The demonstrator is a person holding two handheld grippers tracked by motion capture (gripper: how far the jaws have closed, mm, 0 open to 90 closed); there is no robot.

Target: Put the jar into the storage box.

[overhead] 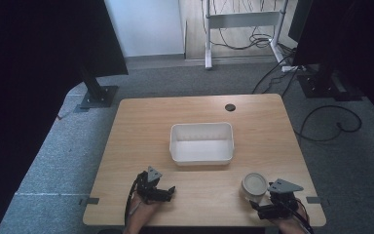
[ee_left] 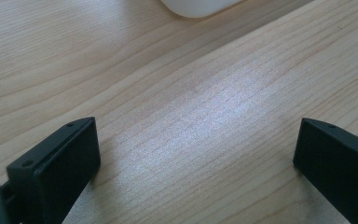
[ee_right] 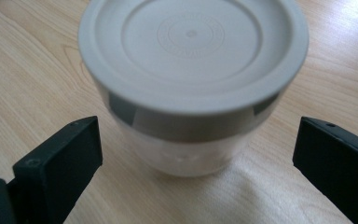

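A round translucent white jar with a pale grey lid point(overhead: 254, 185) stands upright near the table's front right. In the right gripper view the jar point(ee_right: 191, 60) looms just ahead of my right gripper point(ee_right: 196, 135), whose jaws stand wide apart on either side without touching it. From above, my right gripper point(overhead: 256, 204) sits just in front of the jar. My left gripper point(overhead: 168, 192) rests low at the front left, open over bare wood point(ee_left: 195, 135). A white rectangular bin point(overhead: 202, 143) lies in the middle of the table, and its corner point(ee_left: 198, 6) shows in the left gripper view.
The wooden table point(overhead: 141, 122) has a round cable hole point(overhead: 230, 107) at its far edge. Dark stands and loose cables lie on the grey carpet around it. A person's hands hold both grippers at the front edge.
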